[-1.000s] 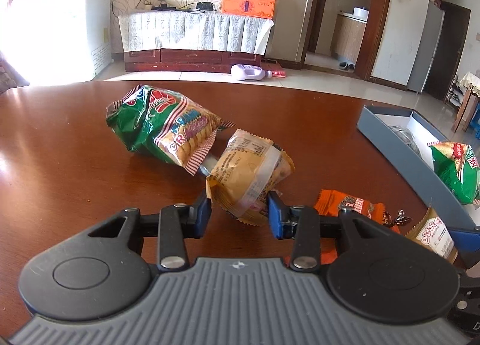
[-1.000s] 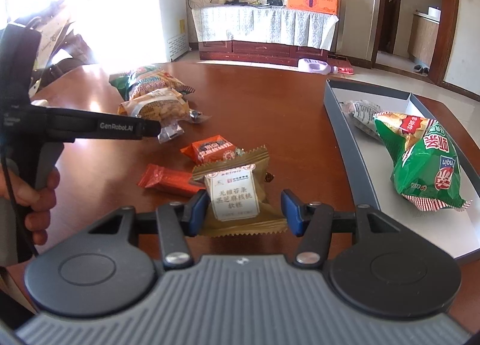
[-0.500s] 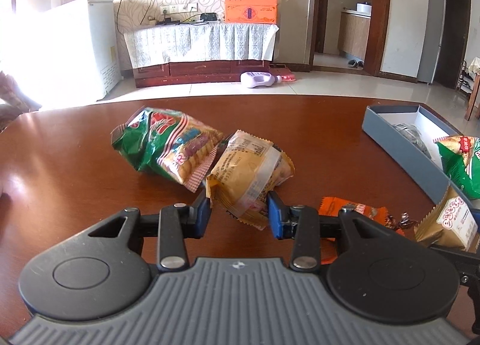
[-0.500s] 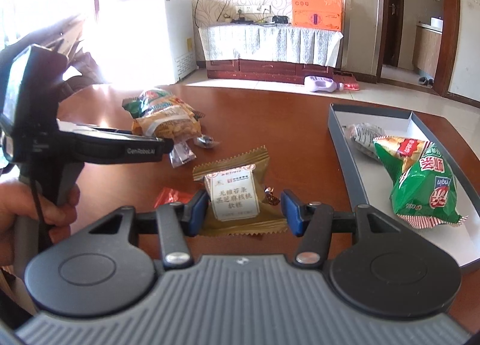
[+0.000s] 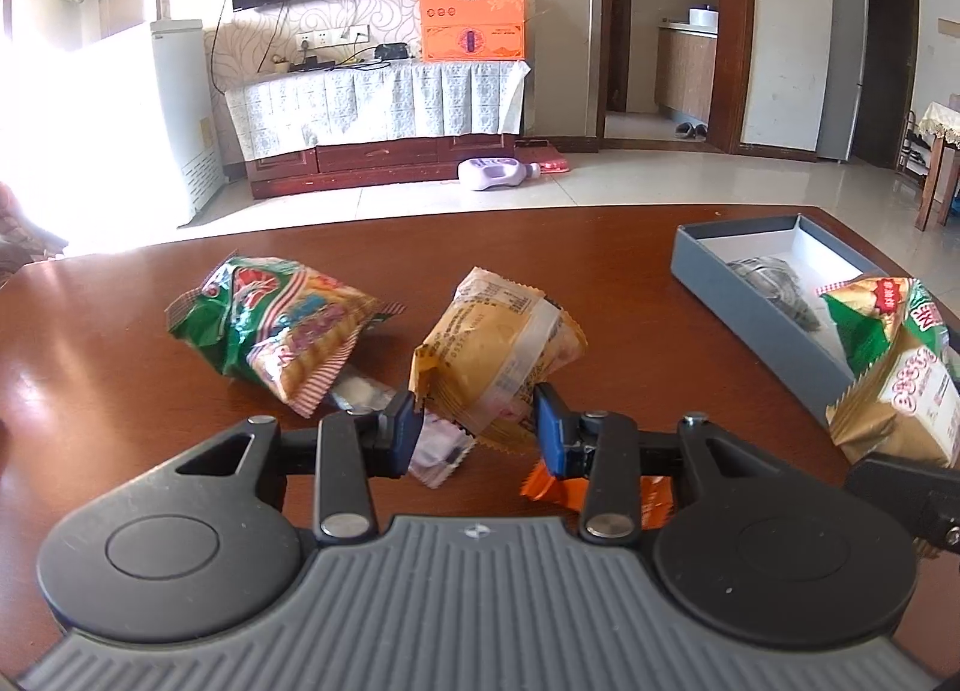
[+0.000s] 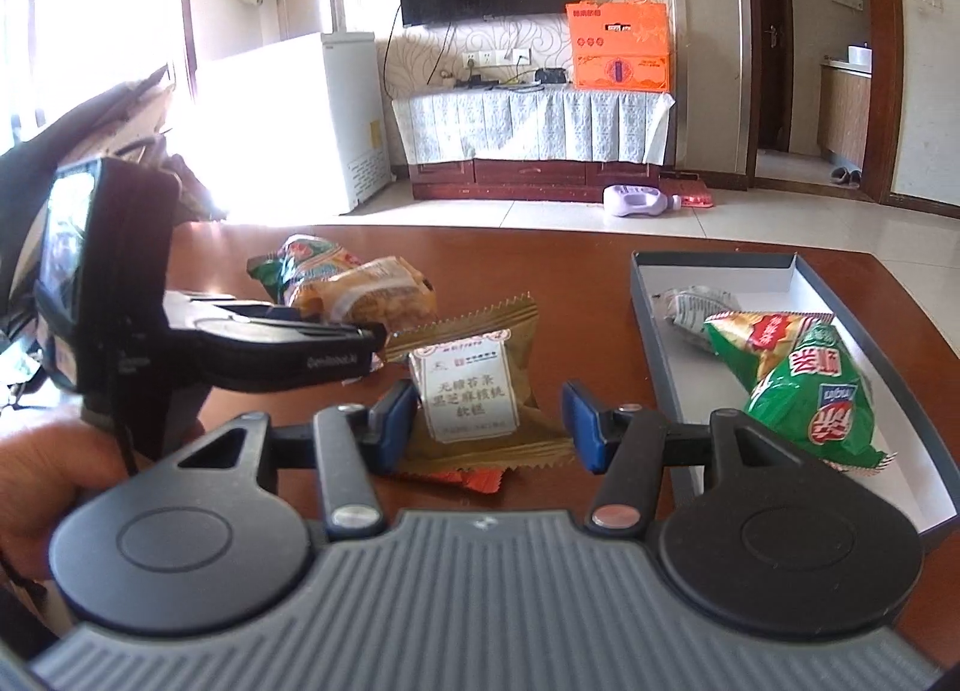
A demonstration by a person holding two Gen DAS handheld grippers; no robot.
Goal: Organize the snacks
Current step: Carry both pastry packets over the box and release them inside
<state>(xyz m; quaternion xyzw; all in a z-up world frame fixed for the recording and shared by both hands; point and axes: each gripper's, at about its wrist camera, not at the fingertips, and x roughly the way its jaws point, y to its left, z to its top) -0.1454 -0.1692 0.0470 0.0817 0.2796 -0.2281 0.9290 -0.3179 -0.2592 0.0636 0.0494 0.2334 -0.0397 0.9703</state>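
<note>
A: What is the left gripper (image 5: 477, 427) holding?

B: A yellow bun pack (image 5: 495, 352), pinched between its blue pads and lifted clear of the table (image 5: 120, 391). Its small print is too fine to read.

A: And the right gripper (image 6: 489, 430)?

B: Clamped on a gold pack (image 6: 474, 385) with a white label of Chinese characters. The pads grip its lower edges. From the left wrist view the same pack shows at the right, with red dotted lettering.

A: Any brand names?

B: The left gripper's side, seen from the right wrist camera, carries "GenRobot.AI", blurred. A hand (image 6: 42, 481) grips its handle.

A: Where are the other snacks?

B: A green cracker bag (image 5: 276, 325) lies on the table left of the bun pack, with a small clear wrapper (image 5: 360, 394) beside it. An orange wrapper (image 5: 564, 490) lies under the left gripper's right finger. The grey box (image 6: 645, 331) on the right holds a green chip bag (image 6: 804, 385) with red-and-white Chinese characters and a silver packet (image 6: 690, 310) behind it.

A: Anything readable in the room?

B: An orange carton (image 6: 618, 45) on the cabinet; its print is illegible.
</note>
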